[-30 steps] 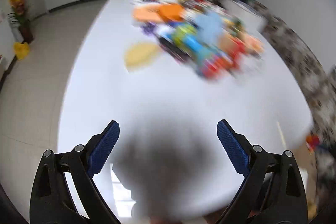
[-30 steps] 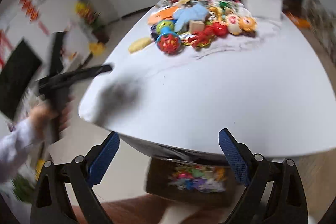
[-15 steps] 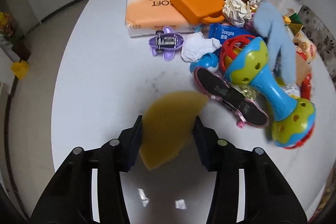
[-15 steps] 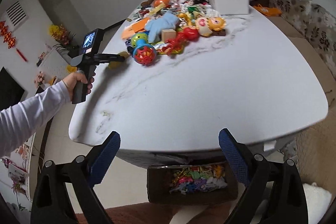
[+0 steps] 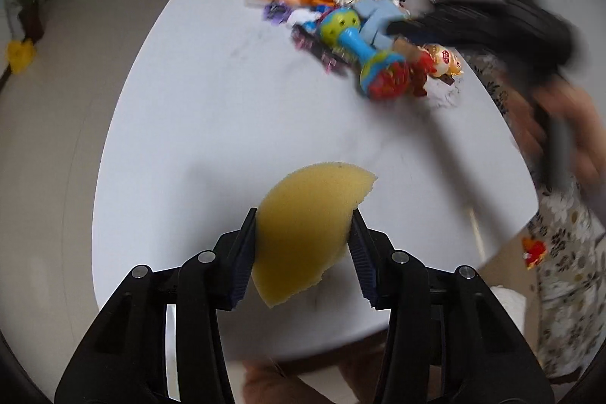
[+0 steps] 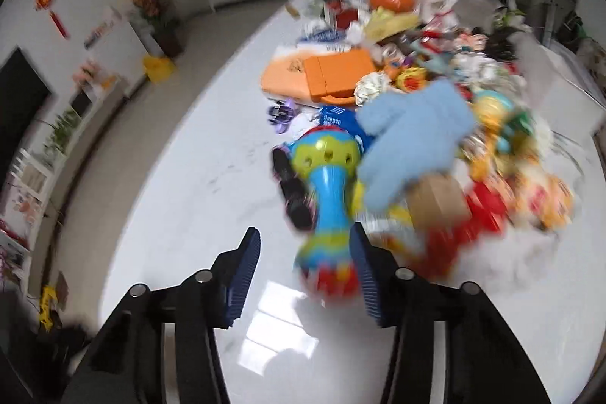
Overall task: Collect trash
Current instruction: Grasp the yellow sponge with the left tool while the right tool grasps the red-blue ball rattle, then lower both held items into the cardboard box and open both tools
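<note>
My left gripper (image 5: 303,245) is shut on a torn yellow sponge piece (image 5: 306,214) and holds it above the near part of the white table (image 5: 212,124). Blurred at the upper right of the left wrist view is my right gripper (image 5: 473,21), over the toy pile, with the hand (image 5: 568,139) that holds it. In the right wrist view my right gripper (image 6: 305,267) is closing over the pile's near edge. The red end of a blue and green rattle toy (image 6: 329,199) lies between its fingers, beside the right pad (image 6: 365,275). The left pad stands clear of it.
A pile of toys covers the table's far half: a light blue glove (image 6: 413,139), an orange case (image 6: 337,74), an orange tissue pack (image 6: 284,78), crumpled paper (image 6: 373,86), a small black skateboard (image 6: 295,192). A floral sofa (image 5: 560,252) stands right of the table.
My left gripper has drawn back from the pile with the sponge lifted off the table. My right gripper has swung from the near table edge over the toy pile, and its jaws have narrowed.
</note>
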